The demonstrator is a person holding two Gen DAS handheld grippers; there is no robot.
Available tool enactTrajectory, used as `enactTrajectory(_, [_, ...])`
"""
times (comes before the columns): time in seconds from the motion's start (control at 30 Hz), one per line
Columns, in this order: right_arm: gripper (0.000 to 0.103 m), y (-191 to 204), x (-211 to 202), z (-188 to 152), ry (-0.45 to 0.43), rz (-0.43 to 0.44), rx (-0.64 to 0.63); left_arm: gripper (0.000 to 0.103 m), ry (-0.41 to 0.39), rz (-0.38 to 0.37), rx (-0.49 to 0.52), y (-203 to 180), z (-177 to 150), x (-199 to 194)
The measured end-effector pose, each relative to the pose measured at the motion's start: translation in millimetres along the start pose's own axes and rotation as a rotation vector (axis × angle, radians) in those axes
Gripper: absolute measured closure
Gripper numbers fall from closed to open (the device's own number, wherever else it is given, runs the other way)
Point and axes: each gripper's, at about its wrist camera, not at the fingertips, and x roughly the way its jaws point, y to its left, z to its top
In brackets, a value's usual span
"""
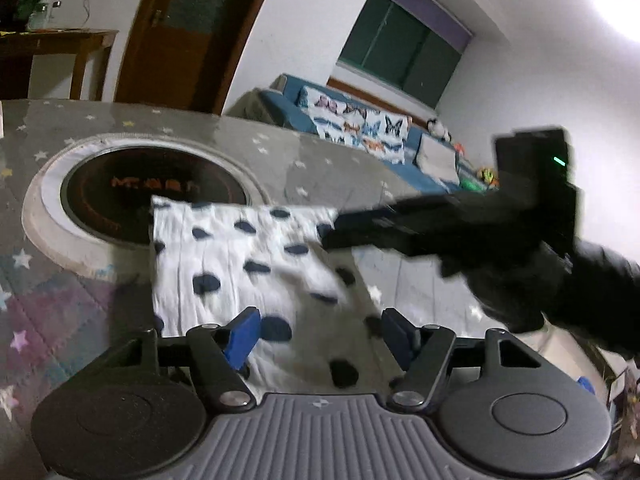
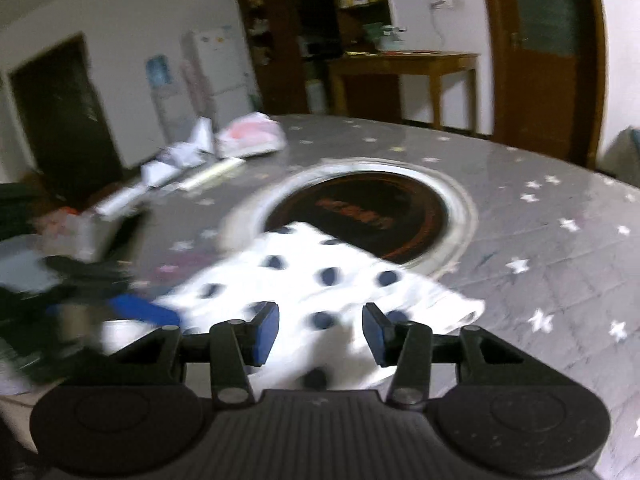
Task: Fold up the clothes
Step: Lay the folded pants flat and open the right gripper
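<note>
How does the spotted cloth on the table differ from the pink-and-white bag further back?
The spotted cloth lies flat, white with dark dots, partly over the round black inset. The pink-and-white bag sits crumpled and puffed up near the table's far edge, among papers. Both rest on the grey star-patterned tabletop.

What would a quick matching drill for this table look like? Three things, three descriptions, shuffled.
Things:
1. spotted cloth
2. round black plate
3. crumpled papers

Descriptions:
A. set into the table top inside a pale ring
B. lying at the table's far side
C. white with dark dots, one corner over the ring

Pairs: 1-C, 2-A, 3-B
</note>
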Motion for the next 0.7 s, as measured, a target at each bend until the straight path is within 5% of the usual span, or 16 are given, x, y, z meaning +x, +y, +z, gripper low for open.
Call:
enactTrajectory(0.13, [0.057,-16.2,23.5,-6.2,0.026,-0.083,0.006,0.034,0.039,0.021,0.002,1.9,-8.2,4.5])
enactTrajectory(0.33, [0.055,-19.2,24.3,-9.0,0.034,-0.097,0.009,0.030,0.049,0.021,0.002,0.6,0.3,1.7])
enactTrajectory(0.7, [0.051,15.4,39.2,21.5,0.023,-0.019,-0.083,0.029,0.061,0.062,-0.004,2.4,0.8,3.9])
